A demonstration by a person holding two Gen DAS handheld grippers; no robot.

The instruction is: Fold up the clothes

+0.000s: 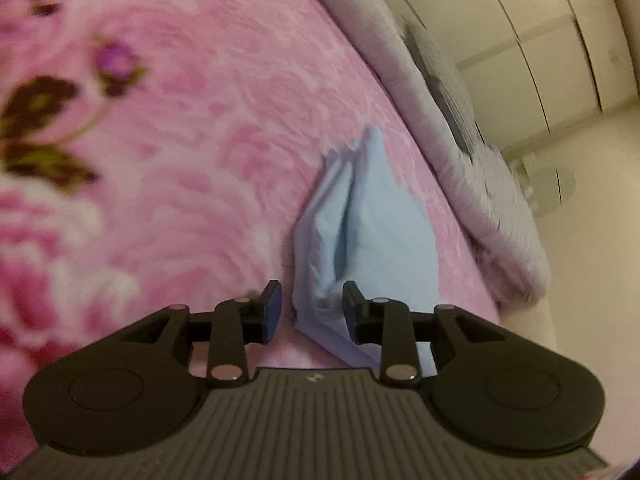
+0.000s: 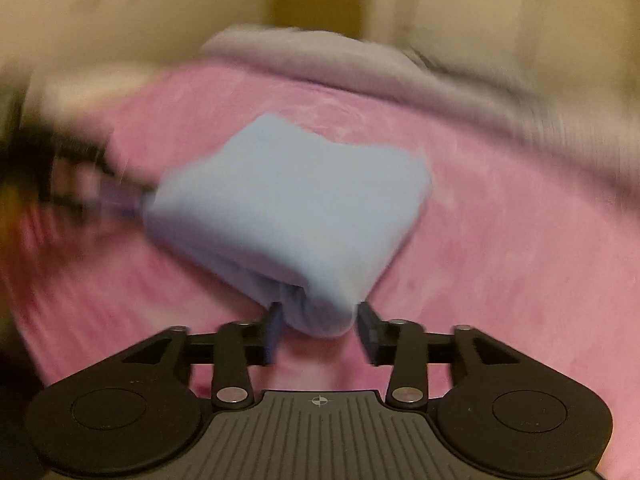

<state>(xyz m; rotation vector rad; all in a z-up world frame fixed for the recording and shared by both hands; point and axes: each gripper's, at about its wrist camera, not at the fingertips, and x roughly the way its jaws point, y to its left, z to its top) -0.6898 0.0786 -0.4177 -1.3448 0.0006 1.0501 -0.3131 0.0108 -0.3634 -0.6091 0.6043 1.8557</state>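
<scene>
one blue garment — one pink blanket — two grippers.

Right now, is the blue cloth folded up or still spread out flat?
Folded. The blue cloth lies as a compact, layered bundle on the pink blanket, rolled edges visible between the right gripper fingers.

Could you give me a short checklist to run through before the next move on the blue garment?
1. Light blue garment is folded into a compact bundle on the pink blanket: ok.
2. Left gripper jaws apart, cloth between them but not pinched: ok.
3. Right gripper jaws apart around the bundle's near edge: ok.
4. Fold edges line up neatly: cannot tell, the right wrist view is blurred.
5. Bundle lies clear of the grey bedding at the blanket's edge: ok.
</scene>
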